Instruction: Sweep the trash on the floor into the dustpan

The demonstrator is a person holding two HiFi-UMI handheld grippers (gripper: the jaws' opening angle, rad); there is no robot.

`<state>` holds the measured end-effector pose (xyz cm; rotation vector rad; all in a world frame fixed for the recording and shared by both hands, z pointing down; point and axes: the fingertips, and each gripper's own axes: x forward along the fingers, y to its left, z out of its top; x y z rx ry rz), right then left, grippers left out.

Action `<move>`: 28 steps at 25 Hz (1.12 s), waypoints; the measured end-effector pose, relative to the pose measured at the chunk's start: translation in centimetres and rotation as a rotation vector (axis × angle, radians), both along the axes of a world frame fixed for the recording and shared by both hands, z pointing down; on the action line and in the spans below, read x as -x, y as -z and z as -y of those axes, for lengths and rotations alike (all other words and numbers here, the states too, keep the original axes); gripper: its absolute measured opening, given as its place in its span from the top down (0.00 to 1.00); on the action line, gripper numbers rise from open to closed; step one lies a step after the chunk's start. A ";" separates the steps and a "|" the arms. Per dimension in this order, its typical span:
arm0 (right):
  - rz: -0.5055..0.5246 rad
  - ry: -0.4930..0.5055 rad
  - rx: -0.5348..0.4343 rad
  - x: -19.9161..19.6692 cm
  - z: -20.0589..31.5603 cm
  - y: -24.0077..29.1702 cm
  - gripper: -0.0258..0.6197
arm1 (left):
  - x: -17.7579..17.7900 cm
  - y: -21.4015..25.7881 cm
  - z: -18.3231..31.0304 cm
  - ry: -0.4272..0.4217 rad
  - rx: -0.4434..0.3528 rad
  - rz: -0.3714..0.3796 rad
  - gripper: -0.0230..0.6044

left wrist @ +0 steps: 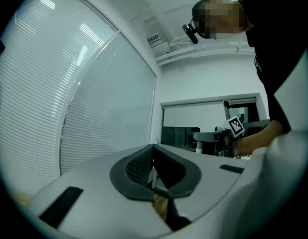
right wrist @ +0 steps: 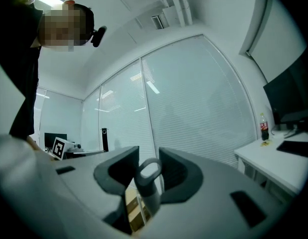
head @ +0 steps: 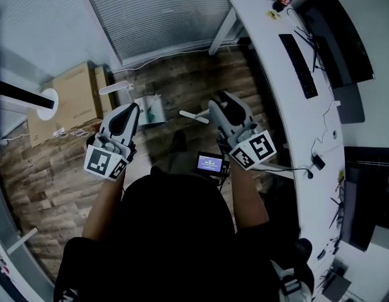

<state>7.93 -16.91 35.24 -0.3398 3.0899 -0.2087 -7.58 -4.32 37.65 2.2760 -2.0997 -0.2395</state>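
My right gripper (head: 212, 113) holds a grey-white broom handle (head: 194, 116). In the right gripper view its looped end (right wrist: 150, 172) stands up between the jaws, which close on it from both sides. My left gripper (head: 128, 110) is shut with nothing held, its pads (left wrist: 144, 168) meeting. Just beyond it a second white handle (head: 116, 88) shows. A white dustpan (head: 148, 109) stands on the wood floor between the two grippers. Small scraps (head: 64, 133) lie on the floor by the box. The broom's head is hidden.
A cardboard box (head: 72, 99) stands at the left by a round white stand base (head: 47, 99). A white desk (head: 270, 49) with a keyboard (head: 298, 65), a monitor and a bottle (head: 282, 0) runs along the right. Window blinds (head: 163, 11) close off the far side.
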 end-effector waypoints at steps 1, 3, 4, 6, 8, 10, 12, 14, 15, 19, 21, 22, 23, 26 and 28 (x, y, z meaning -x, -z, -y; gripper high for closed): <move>-0.001 -0.002 0.002 -0.4 -1.1 -0.2 0.77 | -0.2 -0.3 -1.2 0.005 0.005 -0.008 0.97; -0.004 -0.009 0.006 -1.2 -3.2 -0.5 0.77 | -0.7 -1.0 -3.5 0.016 0.013 -0.023 0.97; -0.006 -0.011 0.007 -1.6 -4.1 -0.6 0.77 | -0.9 -1.2 -4.5 0.020 0.017 -0.029 0.97; -0.008 -0.021 0.007 -2.3 -5.7 -0.8 0.77 | -1.3 -1.6 -6.4 0.025 0.024 -0.036 0.97; -0.009 -0.032 0.006 -2.9 -7.0 -0.8 0.77 | -1.8 -2.0 -8.1 0.025 0.031 -0.044 0.97; -0.011 -0.031 0.004 -3.5 -8.2 -0.9 0.77 | -2.3 -2.4 -9.4 0.023 0.036 -0.051 0.97; -0.013 -0.023 0.005 -4.0 -9.2 -1.0 0.77 | -3.0 -2.7 -10.2 0.020 0.041 -0.055 0.97; -0.018 -0.018 0.009 -4.6 -9.8 -1.3 0.77 | -3.8 -3.0 -10.6 0.016 0.046 -0.055 0.97; -0.021 -0.018 0.010 -5.0 -10.0 -1.4 0.76 | -4.2 -3.1 -10.7 0.015 0.049 -0.054 0.97; -0.023 -0.004 -0.001 -6.4 -10.7 -1.6 0.76 | -5.6 -3.0 -11.0 0.022 0.058 -0.047 0.97; -0.022 0.008 -0.006 -7.2 -10.9 -1.5 0.76 | -6.3 -2.7 -11.0 0.026 0.062 -0.044 0.97; -0.024 0.015 -0.007 -7.5 -11.0 -1.5 0.76 | -6.6 -2.7 -10.9 0.027 0.065 -0.044 0.97; -0.027 0.022 -0.008 -7.9 -11.1 -1.6 0.76 | -7.0 -2.7 -10.8 0.028 0.069 -0.045 0.97; -0.029 0.043 -0.020 -9.4 -11.3 -1.6 0.77 | -8.6 -2.7 -10.5 0.024 0.077 -0.044 0.97; -0.027 0.047 -0.033 -10.5 -11.3 -1.8 0.77 | -10.0 -2.8 -10.2 0.015 0.079 -0.037 0.97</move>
